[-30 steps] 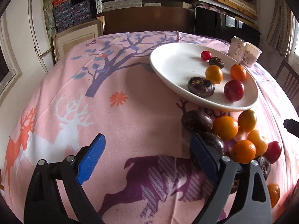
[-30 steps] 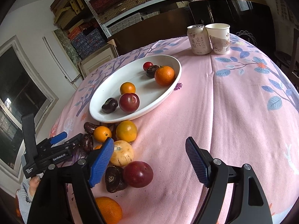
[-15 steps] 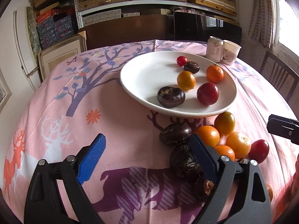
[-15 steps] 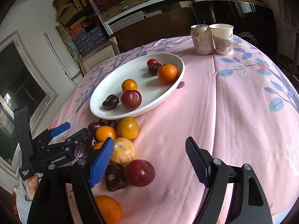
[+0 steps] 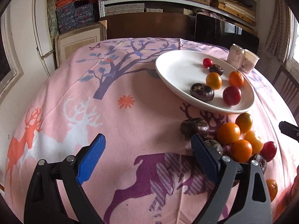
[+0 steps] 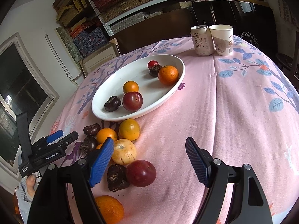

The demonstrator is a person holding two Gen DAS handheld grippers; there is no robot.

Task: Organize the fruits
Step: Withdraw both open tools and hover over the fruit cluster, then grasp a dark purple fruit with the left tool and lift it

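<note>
Orange, red, dark-brown fruits [image 6: 119, 145] | heaped beside white plate [image 6: 173, 91]

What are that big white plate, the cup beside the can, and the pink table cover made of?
The plate looks like glazed ceramic: smooth, glossy, thick-rimmed, though it could be melamine. The cup seems to be printed paper, with a thin rolled lip. The table cover is woven cloth, matte, with soft creases.

Landmark: a white plate [image 6: 114, 118] on a pink cloth [image 6: 233, 112]. Right of the plate the cloth lies bare, open for passing. Behind that stretch, a can [image 6: 201, 40] and cup [image 6: 222, 39] stand touching. Just in front of the plate, loose fruit [image 6: 129, 129] crowds the cloth. Left of the plate [image 5: 168, 69], the cloth [image 5: 78, 85] is bare.
</note>
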